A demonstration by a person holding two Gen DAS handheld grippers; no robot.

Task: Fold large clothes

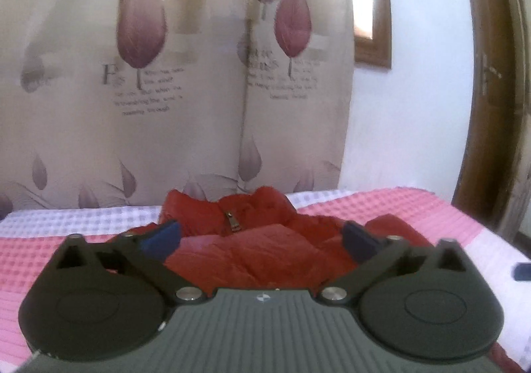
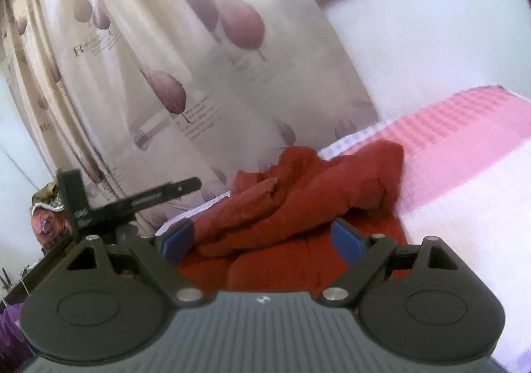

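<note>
A red padded jacket (image 1: 262, 250) lies on the bed, its collar and zipper pull (image 1: 232, 220) toward the curtain. My left gripper (image 1: 260, 240) hovers over the jacket's body with its blue pads (image 1: 162, 236) spread wide and nothing pinched between them. In the right wrist view the same jacket (image 2: 298, 193) is bunched into folds, a sleeve lying across toward the pink bedding. My right gripper (image 2: 264, 241) stands open above the rumpled fabric, with its pads clear of the cloth.
The bed cover (image 1: 415, 207) is pink and white waffle cloth. A leaf-printed curtain (image 1: 186, 80) hangs behind the bed, and a wooden door frame (image 1: 491, 107) stands at right. A black stand (image 2: 132, 200) and clutter sit left of the bed.
</note>
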